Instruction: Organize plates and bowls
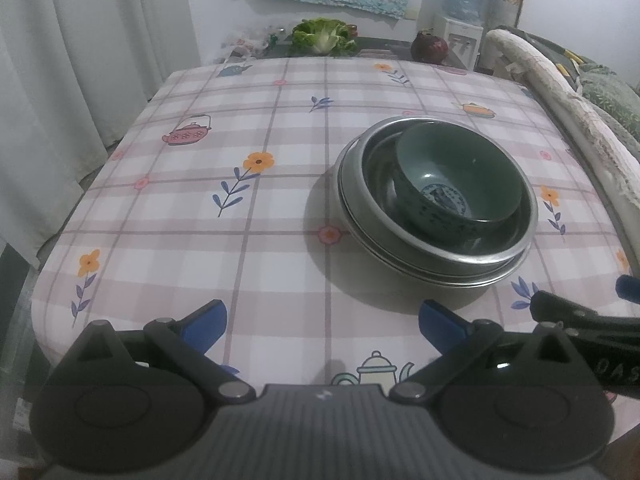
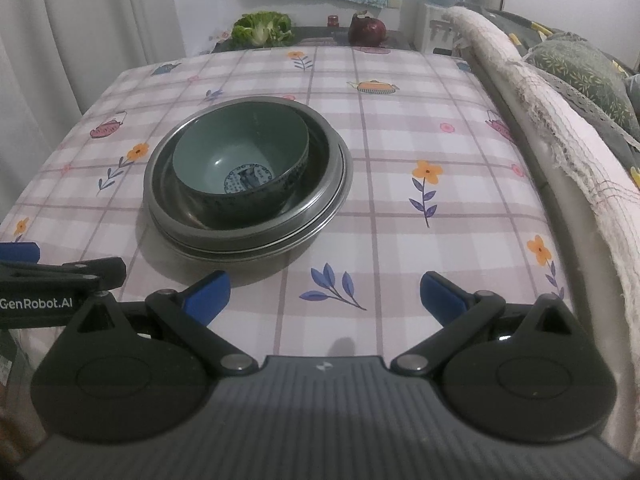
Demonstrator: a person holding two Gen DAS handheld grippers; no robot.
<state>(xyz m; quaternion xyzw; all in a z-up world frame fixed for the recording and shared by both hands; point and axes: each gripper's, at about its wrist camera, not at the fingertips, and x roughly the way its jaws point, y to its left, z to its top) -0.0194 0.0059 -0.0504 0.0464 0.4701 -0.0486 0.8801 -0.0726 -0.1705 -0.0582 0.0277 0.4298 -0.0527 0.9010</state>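
A green ceramic bowl [image 1: 456, 184] with a blue pattern inside sits in a steel bowl [image 1: 500, 250], which rests on steel plates [image 1: 352, 220]. The stack stands on the checked tablecloth [image 1: 240, 200]. In the right wrist view the green bowl [image 2: 240, 152], the steel bowl [image 2: 320, 136] and the plates [image 2: 344, 184] lie ahead to the left. My left gripper [image 1: 322, 326] is open and empty, near the table's front edge, short of the stack. My right gripper [image 2: 324, 296] is open and empty, to the right of the stack. Each gripper shows at the edge of the other's view.
A lettuce [image 1: 322, 36] and a red onion [image 1: 430, 48] lie on a dark surface beyond the table. A water dispenser [image 1: 460, 20] stands at the back right. A padded rail [image 2: 560, 128] runs along the table's right side. Curtains [image 1: 80, 60] hang left.
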